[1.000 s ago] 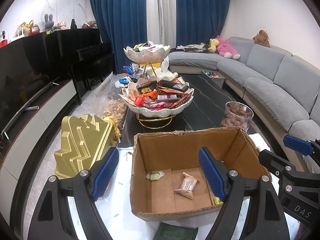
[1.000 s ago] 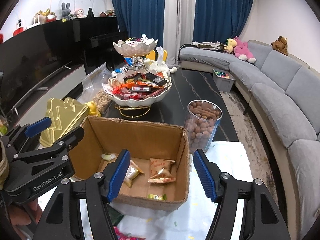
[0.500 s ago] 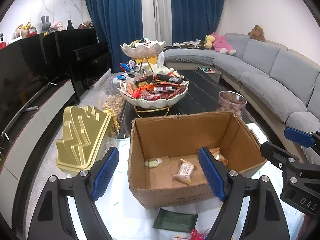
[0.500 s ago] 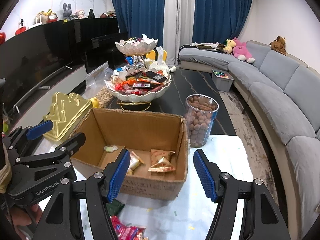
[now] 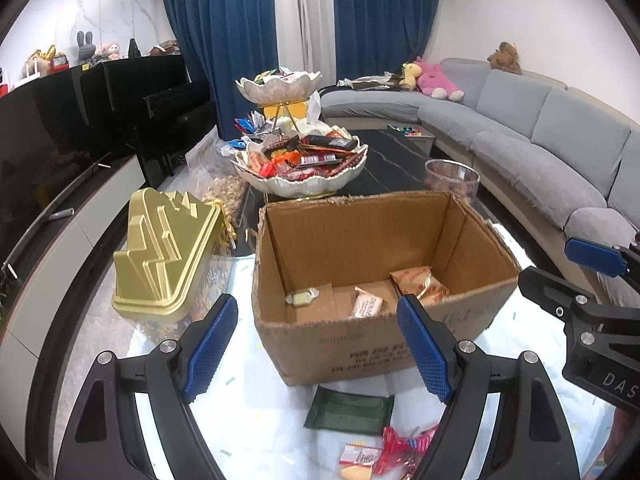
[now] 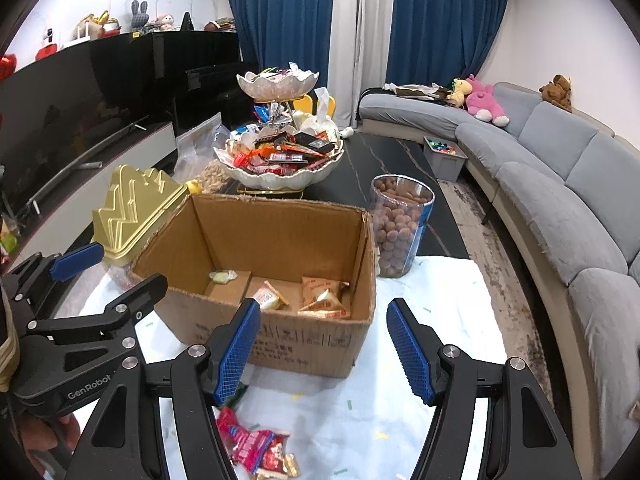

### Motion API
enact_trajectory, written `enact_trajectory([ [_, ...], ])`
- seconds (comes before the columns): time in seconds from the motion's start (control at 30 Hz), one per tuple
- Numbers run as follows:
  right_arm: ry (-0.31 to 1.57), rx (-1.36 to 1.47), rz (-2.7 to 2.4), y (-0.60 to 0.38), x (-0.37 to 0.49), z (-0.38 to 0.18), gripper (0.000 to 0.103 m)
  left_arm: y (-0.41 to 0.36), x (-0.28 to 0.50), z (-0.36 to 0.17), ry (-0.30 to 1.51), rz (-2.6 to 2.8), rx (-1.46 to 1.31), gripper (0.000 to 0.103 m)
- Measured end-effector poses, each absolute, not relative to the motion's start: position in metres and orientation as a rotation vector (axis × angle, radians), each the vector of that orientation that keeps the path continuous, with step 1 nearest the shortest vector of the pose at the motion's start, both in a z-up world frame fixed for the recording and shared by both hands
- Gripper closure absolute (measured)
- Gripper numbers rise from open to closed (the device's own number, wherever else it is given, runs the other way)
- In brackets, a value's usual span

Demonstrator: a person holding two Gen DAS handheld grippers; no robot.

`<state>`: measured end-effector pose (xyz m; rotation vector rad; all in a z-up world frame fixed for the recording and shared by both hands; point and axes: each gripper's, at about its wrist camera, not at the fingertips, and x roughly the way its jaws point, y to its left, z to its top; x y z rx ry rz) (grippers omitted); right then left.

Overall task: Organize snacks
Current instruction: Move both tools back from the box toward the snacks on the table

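An open cardboard box [image 5: 360, 344] [image 6: 280, 344] stands on the white cloth in front of both grippers. Several snack packets lie inside it, among them an orange packet [image 5: 420, 284] [image 6: 324, 300] and a pale green sweet [image 5: 302, 298] [image 6: 222, 276]. Loose snacks lie on the cloth nearer to me: a dark green packet [image 5: 350, 410] and red packets [image 5: 400, 444] [image 6: 252, 440]. My left gripper [image 5: 316, 344] is open and empty before the box. My right gripper [image 6: 322, 348] is open and empty, to the right of the left one.
A gold tiered tin [image 5: 164, 256] [image 6: 132, 208] stands left of the box. A two-tier white bowl stand [image 5: 300, 172] [image 6: 280, 168] full of snacks is behind it. A clear jar of nuts [image 6: 400, 224] stands right of the box. A grey sofa [image 5: 540, 152] runs along the right.
Both grippers have drawn back and risen from over the box. The box looks farther away, and the loose packets on the cloth in front of it have come into view.
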<state>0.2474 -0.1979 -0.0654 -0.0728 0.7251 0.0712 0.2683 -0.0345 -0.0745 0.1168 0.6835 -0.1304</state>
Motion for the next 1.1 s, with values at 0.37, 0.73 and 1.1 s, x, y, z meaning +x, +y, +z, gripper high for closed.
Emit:
enact_trajectory([
  [0.37, 0.73, -0.092, 0.076, -0.194, 0.223, -0.083, 0.036, -0.035, 0.242, -0.098, 0.708, -0.163, 0.135, 0.021],
  [0.73, 0.723, -0.123, 0.093, -0.19, 0.198, -0.105, 0.036, -0.034, 0.214, -0.122, 0.715, -0.185, 0.154, 0.021],
  [1.1, 0.757, -0.122, 0.111, -0.187, 0.178, -0.136, 0.036, -0.034, 0.193, -0.146, 0.704, -0.213, 0.185, 0.021],
])
